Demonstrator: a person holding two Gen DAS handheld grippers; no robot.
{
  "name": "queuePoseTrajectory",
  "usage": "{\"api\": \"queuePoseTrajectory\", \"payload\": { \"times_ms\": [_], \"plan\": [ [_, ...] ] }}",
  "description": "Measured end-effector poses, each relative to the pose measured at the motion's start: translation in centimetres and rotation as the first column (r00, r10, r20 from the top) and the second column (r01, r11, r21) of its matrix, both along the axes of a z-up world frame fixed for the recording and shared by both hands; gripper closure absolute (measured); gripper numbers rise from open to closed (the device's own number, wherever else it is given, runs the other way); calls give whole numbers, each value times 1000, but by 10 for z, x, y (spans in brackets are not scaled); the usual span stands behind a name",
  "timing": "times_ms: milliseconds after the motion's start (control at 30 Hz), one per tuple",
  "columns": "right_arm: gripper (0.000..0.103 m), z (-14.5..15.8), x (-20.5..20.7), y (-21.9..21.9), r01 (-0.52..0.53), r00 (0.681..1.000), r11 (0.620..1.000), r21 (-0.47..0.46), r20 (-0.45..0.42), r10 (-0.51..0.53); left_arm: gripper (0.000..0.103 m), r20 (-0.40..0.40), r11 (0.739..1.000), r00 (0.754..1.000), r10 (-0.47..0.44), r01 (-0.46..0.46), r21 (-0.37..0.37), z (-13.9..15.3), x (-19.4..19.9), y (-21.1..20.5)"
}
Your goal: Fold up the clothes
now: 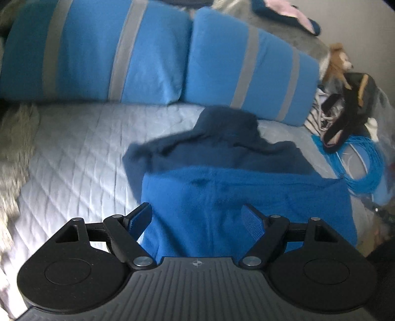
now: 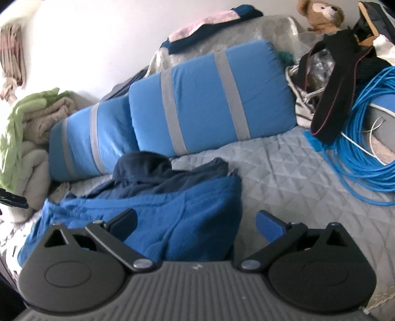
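Note:
A blue fleece garment (image 1: 246,205) with a darker navy hood part (image 1: 222,138) lies bunched on the quilted grey bedcover (image 1: 81,153). My left gripper (image 1: 197,221) hovers over the garment's near edge, jaws wide apart, the cloth below them and not pinched. In the right wrist view the same garment (image 2: 172,217) is folded over itself, navy part (image 2: 158,177) behind. My right gripper (image 2: 197,223) stands open at the garment's right edge; its left finger is over the cloth, its right finger over the bare cover.
Two blue pillows with grey stripes (image 1: 128,49) (image 2: 212,98) lean along the back. A coil of blue cable (image 2: 360,153), a black bag (image 2: 340,81) and a teddy bear (image 2: 321,14) crowd the right side. Folded blankets (image 2: 27,128) are piled at the left.

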State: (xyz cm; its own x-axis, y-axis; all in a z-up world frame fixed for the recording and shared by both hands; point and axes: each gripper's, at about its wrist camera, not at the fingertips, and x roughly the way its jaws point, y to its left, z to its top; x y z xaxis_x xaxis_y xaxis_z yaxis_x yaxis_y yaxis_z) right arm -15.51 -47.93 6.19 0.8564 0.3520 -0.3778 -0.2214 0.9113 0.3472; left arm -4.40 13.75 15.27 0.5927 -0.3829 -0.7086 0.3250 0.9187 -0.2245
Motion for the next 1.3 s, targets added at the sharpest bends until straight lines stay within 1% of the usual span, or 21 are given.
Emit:
{"api": "queuePoseTrajectory", "payload": {
  "times_ms": [100,167,233,333,433,500,600,667,733,800,867,900,1000,1067,1233,1300],
  "plan": [
    [1,19,4,-12,15,1000,1000,3,24,-15,24,39,1000,999,-10,11,-25,32,-5,-1],
    [1,36,7,-19,24,999,1000,-13,44,-24,24,65,1000,998,-18,19,-15,53,-8,-5],
    [1,53,13,-25,25,999,999,-25,43,-24,24,86,1000,996,-28,29,-6,72,-11,-9],
    [1,76,29,-33,-29,999,999,-29,-19,29,23,97,999,995,-31,29,18,90,-11,-15],
    [1,86,50,-37,-80,993,997,-22,-87,78,23,121,999,992,30,-34,33,91,-10,-13],
    [1,84,65,-36,-95,988,995,-22,-120,91,23,111,998,993,43,-47,37,82,-5,-10],
    [1,78,85,-34,-110,983,994,-28,-150,105,23,117,996,993,9,-20,88,63,6,-5],
    [1,73,96,-33,-112,981,993,-32,-162,106,23,112,995,994,-8,-3,96,47,15,2],
    [1,65,103,-32,-96,982,995,-36,-168,89,23,81,996,996,-34,26,88,26,26,9],
    [1,59,107,-32,-87,982,996,-17,-173,82,23,50,993,996,-75,70,96,5,36,16],
    [1,54,110,-31,-78,981,997,4,-177,77,23,37,988,992,-120,116,102,-15,46,24],
    [1,52,112,-31,-73,981,997,15,-179,75,23,31,986,989,-147,143,89,-23,49,29],
    [1,46,113,-27,-83,980,997,1,-184,81,23,17,974,974,-228,228,0,-45,56,46],
    [1,41,111,-24,-89,978,996,-12,-192,85,23,5,967,968,-249,249,-44,-58,61,53],
    [1,28,111,-20,-86,973,996,-11,-215,82,23,-45,954,954,-295,292,-59,-82,78,54],
    [1,23,112,-19,-85,970,996,-11,-228,80,23,-61,949,950,-307,301,-89,-88,87,57]
  ]
}}
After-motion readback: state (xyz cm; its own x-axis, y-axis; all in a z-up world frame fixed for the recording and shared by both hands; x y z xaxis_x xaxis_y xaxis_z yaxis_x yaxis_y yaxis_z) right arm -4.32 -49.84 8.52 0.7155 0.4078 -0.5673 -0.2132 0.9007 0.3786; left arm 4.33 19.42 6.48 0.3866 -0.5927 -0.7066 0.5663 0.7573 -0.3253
